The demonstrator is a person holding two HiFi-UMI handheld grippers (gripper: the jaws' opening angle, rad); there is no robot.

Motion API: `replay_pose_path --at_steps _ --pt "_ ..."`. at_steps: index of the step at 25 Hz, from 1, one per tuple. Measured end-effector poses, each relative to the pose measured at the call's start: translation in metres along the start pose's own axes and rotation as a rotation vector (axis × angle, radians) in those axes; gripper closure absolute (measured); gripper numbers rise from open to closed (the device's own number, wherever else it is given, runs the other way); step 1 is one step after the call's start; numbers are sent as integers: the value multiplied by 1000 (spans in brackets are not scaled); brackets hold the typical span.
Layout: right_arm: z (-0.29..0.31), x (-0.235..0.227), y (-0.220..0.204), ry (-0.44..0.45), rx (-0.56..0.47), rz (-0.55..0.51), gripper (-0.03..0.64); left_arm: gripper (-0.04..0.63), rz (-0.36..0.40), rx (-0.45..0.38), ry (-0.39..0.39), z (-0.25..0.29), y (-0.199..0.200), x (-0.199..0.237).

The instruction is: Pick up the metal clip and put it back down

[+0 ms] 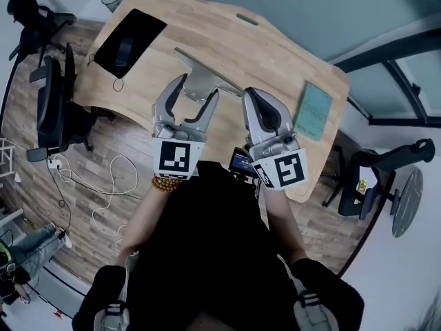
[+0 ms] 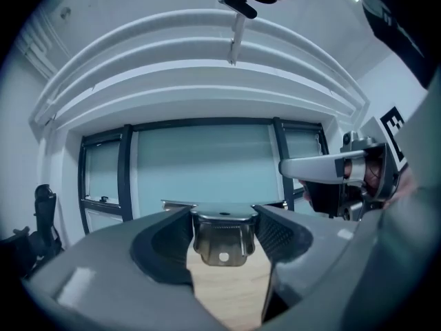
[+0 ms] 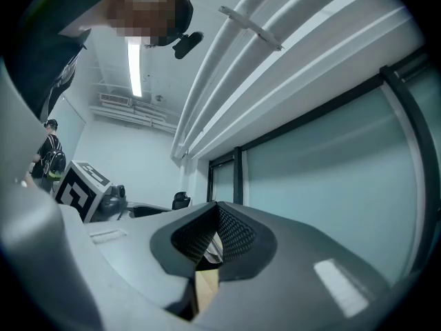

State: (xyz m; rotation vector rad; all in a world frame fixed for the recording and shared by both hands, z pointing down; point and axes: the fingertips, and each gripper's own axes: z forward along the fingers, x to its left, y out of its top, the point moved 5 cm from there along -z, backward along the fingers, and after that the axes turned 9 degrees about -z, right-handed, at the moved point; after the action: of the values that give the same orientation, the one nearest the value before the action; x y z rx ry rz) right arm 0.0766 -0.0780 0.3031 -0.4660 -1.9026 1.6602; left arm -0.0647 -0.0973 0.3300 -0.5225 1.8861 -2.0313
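The dark textured jaws of the left hand-held gripper (image 1: 198, 88) are pinching the metal clip (image 2: 224, 243), a shiny bent bracket with a small hole, and hiding its sides. Whether it is touching the pale wooden desk (image 1: 275, 61) is unclear. The right hand-held gripper (image 3: 210, 243) is holding nothing, its jaws nearly together.

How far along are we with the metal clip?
Done: the pickup. The left gripper is shut on the metal clip, which appears to be held above the wooden desk. The right gripper is shut with nothing in it. Left to do: lower the clip to the desk and release it.
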Motion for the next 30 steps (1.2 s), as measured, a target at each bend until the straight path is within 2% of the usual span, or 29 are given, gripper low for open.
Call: replay_pose_path --at_steps 5,10,30 --pt "-6 -4 26 2 -33 -69 594 307 -8 -96 5 -2 38 -5" --pt "-9 -4 35 8 -58 -93 594 307 -18 -142 16 -3 57 -11" --pt "-7 -3 25 28 -34 -99 594 307 -21 -136 39 -4 49 -8"
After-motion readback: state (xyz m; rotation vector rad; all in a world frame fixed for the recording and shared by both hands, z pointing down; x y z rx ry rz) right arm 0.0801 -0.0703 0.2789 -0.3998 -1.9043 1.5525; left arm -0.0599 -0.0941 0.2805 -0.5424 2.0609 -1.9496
